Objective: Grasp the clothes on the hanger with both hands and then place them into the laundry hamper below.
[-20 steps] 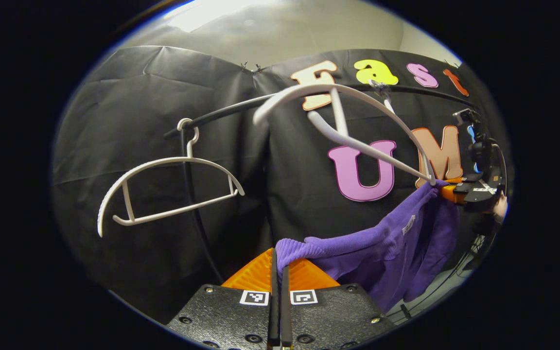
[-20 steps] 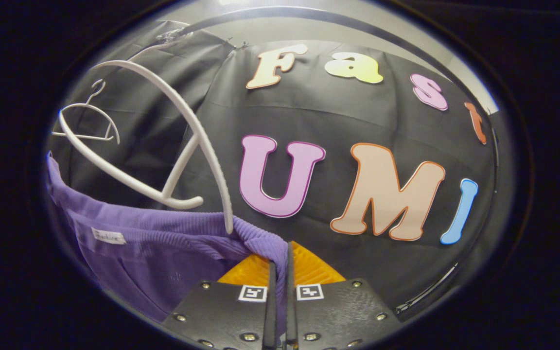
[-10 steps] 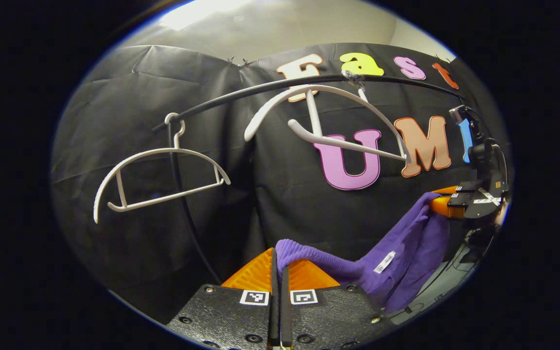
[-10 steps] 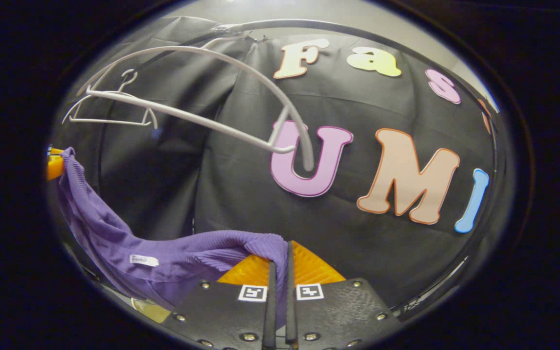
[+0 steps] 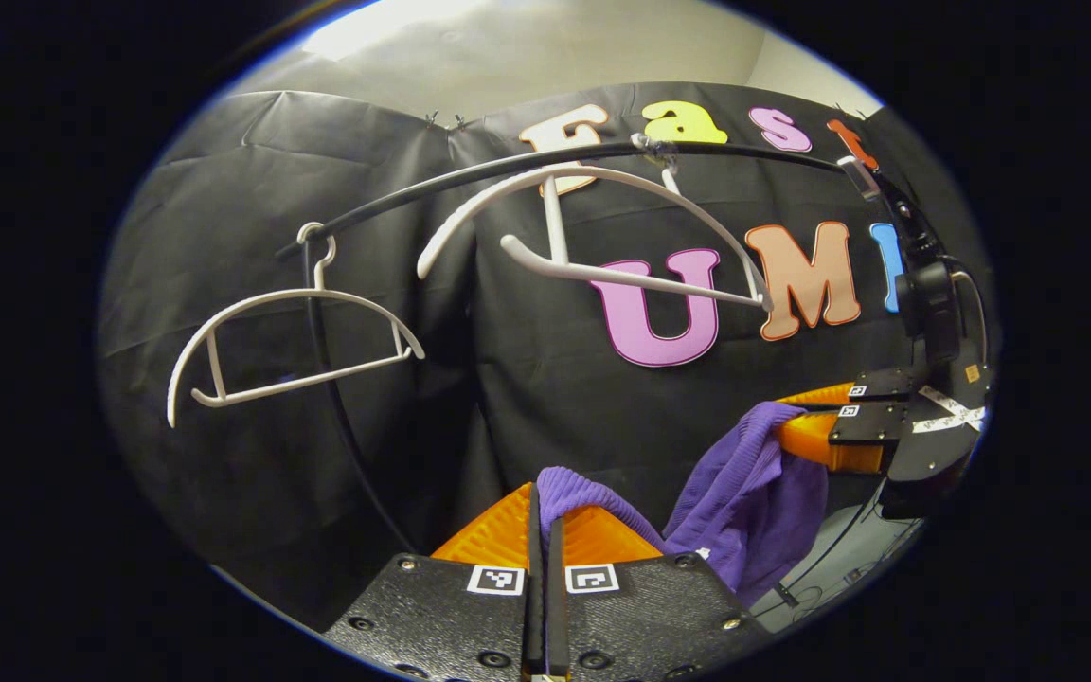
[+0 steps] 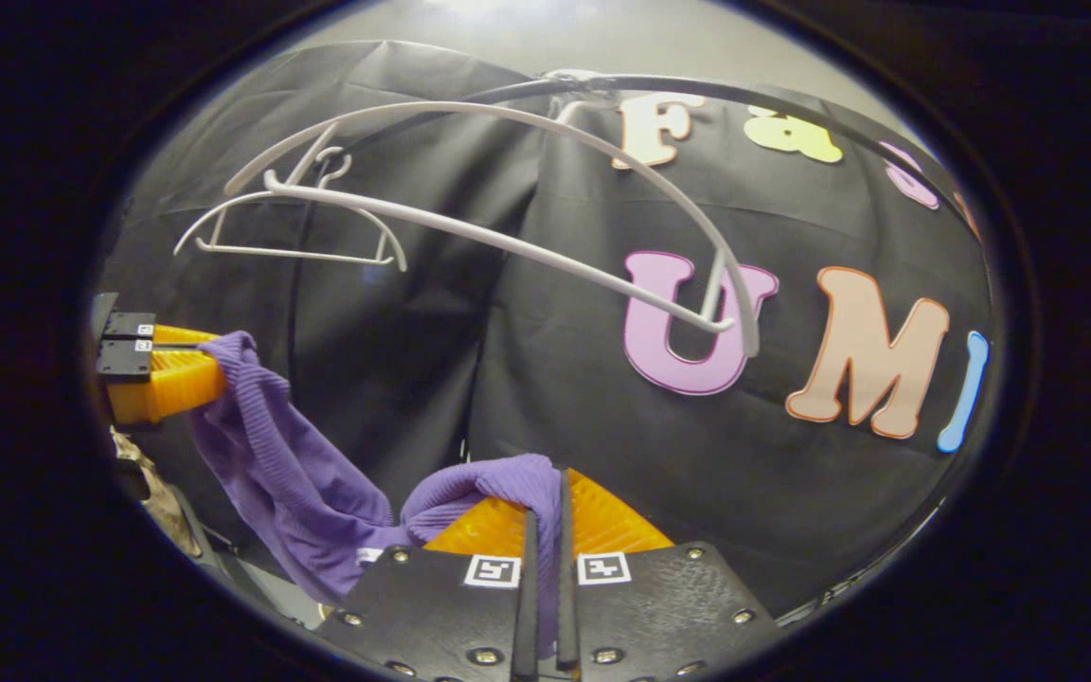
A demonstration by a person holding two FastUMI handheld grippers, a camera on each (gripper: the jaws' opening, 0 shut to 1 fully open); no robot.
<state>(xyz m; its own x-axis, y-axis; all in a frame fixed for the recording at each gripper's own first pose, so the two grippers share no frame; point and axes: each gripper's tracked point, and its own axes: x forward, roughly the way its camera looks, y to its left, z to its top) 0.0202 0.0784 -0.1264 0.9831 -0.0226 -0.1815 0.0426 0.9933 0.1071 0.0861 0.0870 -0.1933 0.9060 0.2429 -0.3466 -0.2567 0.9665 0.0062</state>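
Note:
A purple knitted garment (image 5: 744,493) hangs slack between my two grippers, clear of the hanger. My left gripper (image 5: 543,530) is shut on one bunched edge of it at the bottom of the left gripper view. The right gripper (image 5: 806,431) shows at the right of that view, pinching the other edge. In the right gripper view my right gripper (image 6: 544,526) is shut on the purple garment (image 6: 299,474), and the left gripper (image 6: 195,374) holds the far end at the left. The bare white hanger (image 5: 593,223) hangs from the black rail (image 5: 470,175) above.
A second bare white hanger (image 5: 290,346) hangs farther left on the rail, beside a black upright pole (image 5: 337,398). In the right gripper view the near hanger (image 6: 508,189) arcs overhead. Pale floor and cables (image 5: 839,549) show low right.
Both grippers have come down and closer together with the garment, which now sags in a deeper fold. The emptied hanger has swung back to hang level under the rail.

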